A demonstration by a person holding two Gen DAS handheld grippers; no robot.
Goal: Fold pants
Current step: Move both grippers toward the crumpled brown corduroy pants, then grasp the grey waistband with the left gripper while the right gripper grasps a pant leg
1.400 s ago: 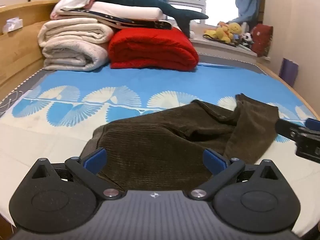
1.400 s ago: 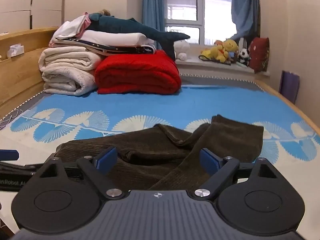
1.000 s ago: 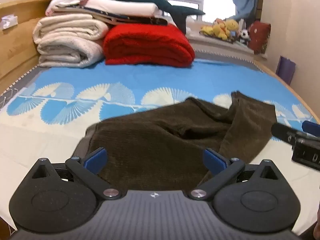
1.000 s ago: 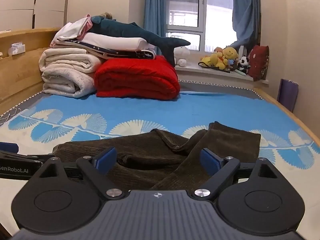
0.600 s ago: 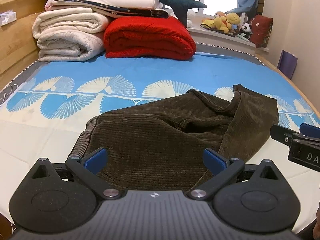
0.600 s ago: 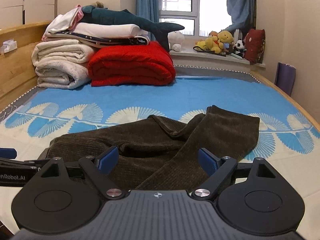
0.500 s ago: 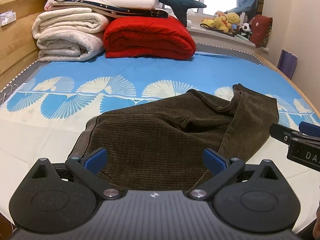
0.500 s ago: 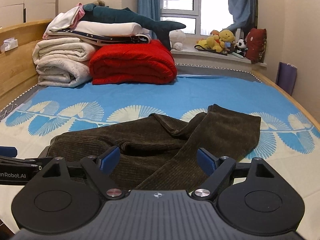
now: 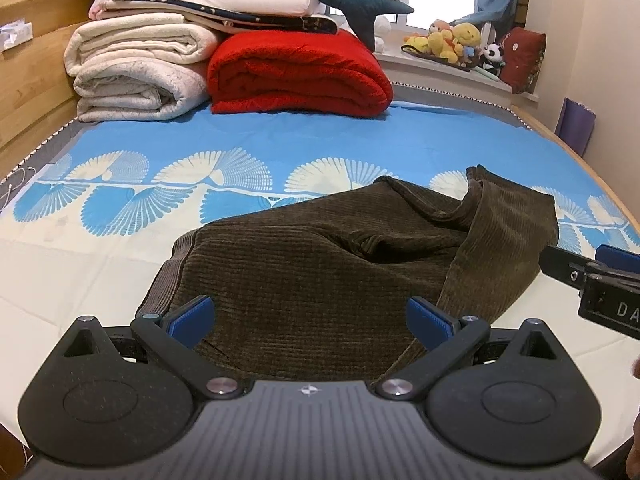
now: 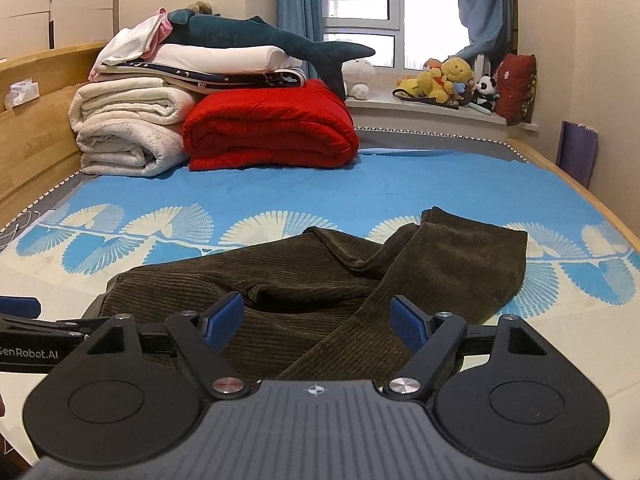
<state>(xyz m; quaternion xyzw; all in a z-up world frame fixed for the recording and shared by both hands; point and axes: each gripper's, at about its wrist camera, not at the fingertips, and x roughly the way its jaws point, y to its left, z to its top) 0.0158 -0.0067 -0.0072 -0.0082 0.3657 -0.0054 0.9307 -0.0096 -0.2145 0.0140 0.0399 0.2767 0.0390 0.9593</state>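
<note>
Both claws sit just short of the near edge of the pants (image 9: 320,264), so the step in hand looks like the first grasp, and it pays to choose the hold points with care. The left claw (image 9: 310,314) has its jaws spread wide and holds nothing; the right claw (image 10: 318,320) is also open, a little less wide, and likewise empty. A good start, I judge, is to take the near hem with each claw at a separate corner, pinching through all the layers so none slips, then lift low and draw the cloth flat before any fold. The right leg crosses over the rest at a slant, so it likely needs straightening first, or the fold will trap a lump. The pants are dark brown corduroy with fine ribs, lying crumpled on the near half of the bed (image 9: 120,280), partly on the pale strip of the sheet and partly on the blue fan pattern. A deep crease sinks across the middle, and one leg runs off toward the right, its end squared. The cloth looks thick and soft, likely to hold its folds but heavy enough to sag.
</note>
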